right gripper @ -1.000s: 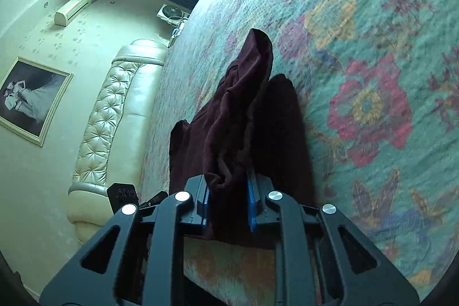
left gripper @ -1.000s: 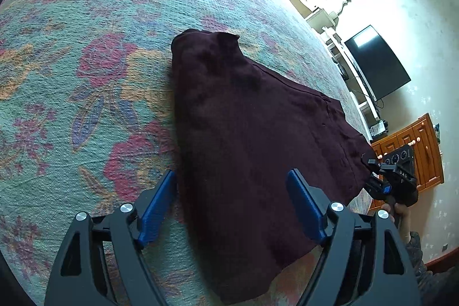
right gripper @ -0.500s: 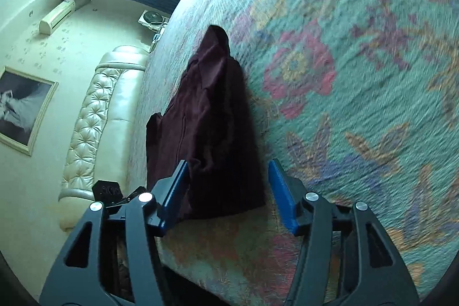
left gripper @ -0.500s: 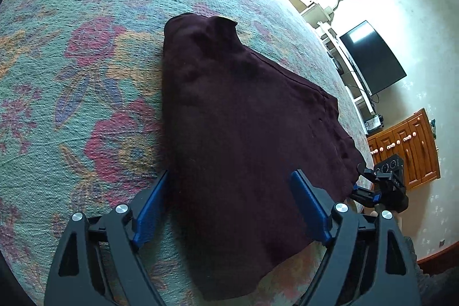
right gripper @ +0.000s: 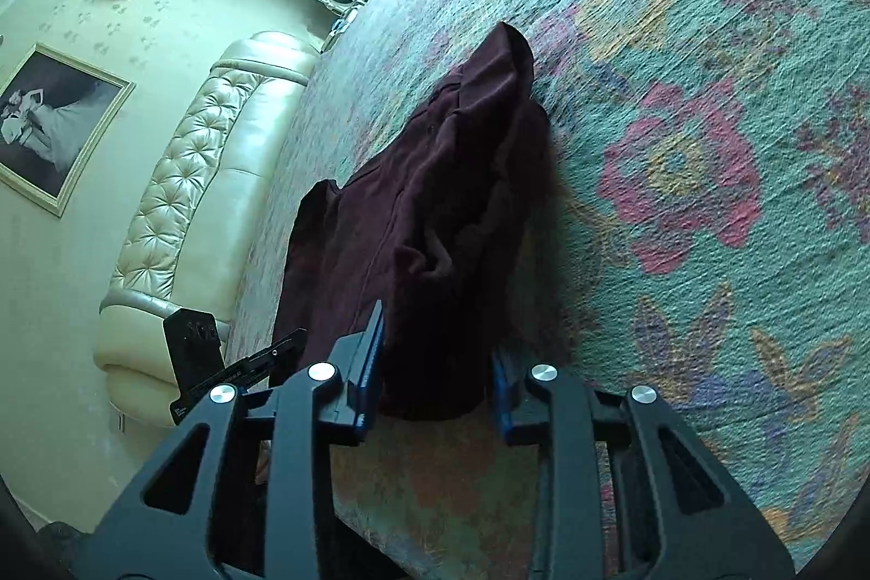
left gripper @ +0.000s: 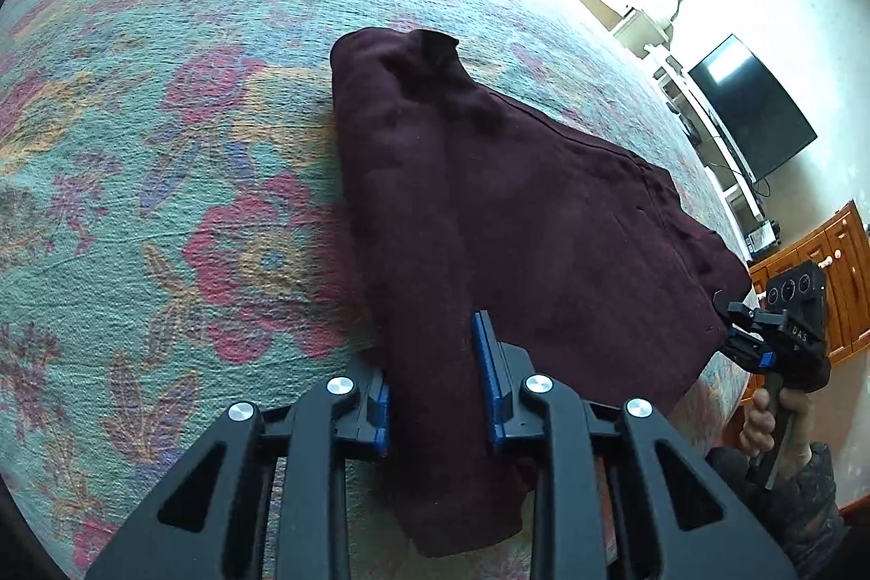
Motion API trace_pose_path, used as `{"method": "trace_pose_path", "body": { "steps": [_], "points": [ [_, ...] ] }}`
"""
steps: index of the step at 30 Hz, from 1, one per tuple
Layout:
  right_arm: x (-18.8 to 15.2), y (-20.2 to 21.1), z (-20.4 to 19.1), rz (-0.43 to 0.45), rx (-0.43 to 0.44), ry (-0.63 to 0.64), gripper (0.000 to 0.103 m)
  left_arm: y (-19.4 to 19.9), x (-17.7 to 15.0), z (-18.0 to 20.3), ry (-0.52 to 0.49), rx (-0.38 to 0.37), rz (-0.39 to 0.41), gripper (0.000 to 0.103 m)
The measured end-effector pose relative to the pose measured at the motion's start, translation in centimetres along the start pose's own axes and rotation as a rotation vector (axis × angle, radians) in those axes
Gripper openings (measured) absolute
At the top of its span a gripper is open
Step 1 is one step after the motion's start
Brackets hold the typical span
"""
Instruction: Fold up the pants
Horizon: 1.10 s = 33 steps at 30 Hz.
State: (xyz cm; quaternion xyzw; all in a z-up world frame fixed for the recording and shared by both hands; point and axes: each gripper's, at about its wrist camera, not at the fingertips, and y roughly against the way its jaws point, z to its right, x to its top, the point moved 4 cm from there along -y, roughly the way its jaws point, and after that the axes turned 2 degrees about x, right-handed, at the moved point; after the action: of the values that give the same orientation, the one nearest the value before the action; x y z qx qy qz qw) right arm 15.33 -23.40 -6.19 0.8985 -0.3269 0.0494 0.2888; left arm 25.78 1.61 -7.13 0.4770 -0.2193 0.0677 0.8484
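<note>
Dark maroon pants [left gripper: 522, 210] lie on a floral bedspread [left gripper: 163, 145], near its front edge. My left gripper [left gripper: 435, 379] has closed on the near left edge of the pants, with a thick fold of cloth between its blue pads. My right gripper [right gripper: 437, 362] has closed on the near right corner of the pants [right gripper: 435, 210], with bunched cloth rising between its pads. The right gripper also shows in the left wrist view [left gripper: 761, 335] at the pants' right corner. The left gripper's body shows at the left of the right wrist view [right gripper: 217, 362].
The bedspread [right gripper: 707, 145] stretches far beyond the pants. A cream tufted headboard [right gripper: 179, 210] is at the left of the right wrist view. A TV [left gripper: 750, 112], a white dresser and a wooden cabinet [left gripper: 832, 286] stand past the bed's right side.
Both grippers were open around the pants' edge half a second ago. Both have now closed on the cloth. The right gripper had let go of the cloth between one second and half a second ago.
</note>
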Motion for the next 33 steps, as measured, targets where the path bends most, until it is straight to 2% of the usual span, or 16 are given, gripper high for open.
{"method": "trace_pose_path", "body": {
  "steps": [4, 13, 16, 18, 20, 24, 27, 33],
  "points": [
    [-1.1, -0.4, 2.5, 0.016, 0.067, -0.059, 0.031, 0.0, -0.1, -0.3, 0.001, -0.011, -0.005, 0.027],
    [-1.2, 0.2, 2.6, 0.021, 0.072, -0.075, 0.036, -0.1, -0.5, 0.6, -0.026, 0.023, 0.008, 0.041],
    [-1.3, 0.7, 2.9, 0.027, 0.070, -0.083, 0.039, -0.1, -0.6, 0.7, -0.036, 0.021, 0.007, 0.053],
    [-1.5, 1.0, 3.1, 0.034, 0.079, -0.100, 0.041, -0.1, -0.8, 0.9, -0.046, 0.030, 0.013, 0.069],
    [-1.7, 1.4, 3.1, 0.038, 0.074, -0.105, 0.043, -0.1, -1.1, 1.5, -0.057, 0.039, 0.017, 0.076],
    [-2.4, 2.1, 2.7, 0.050, 0.024, -0.085, 0.050, 0.0, -1.8, 2.2, -0.068, 0.083, 0.024, 0.081],
    [-3.3, 2.4, 1.6, 0.055, -0.034, -0.037, 0.060, 0.4, -2.5, 2.6, -0.052, 0.102, 0.029, 0.082],
    [-5.4, 1.9, -0.9, 0.051, -0.216, 0.115, 0.072, 1.4, -4.5, 3.7, -0.043, 0.181, 0.057, 0.082]
  ]
}}
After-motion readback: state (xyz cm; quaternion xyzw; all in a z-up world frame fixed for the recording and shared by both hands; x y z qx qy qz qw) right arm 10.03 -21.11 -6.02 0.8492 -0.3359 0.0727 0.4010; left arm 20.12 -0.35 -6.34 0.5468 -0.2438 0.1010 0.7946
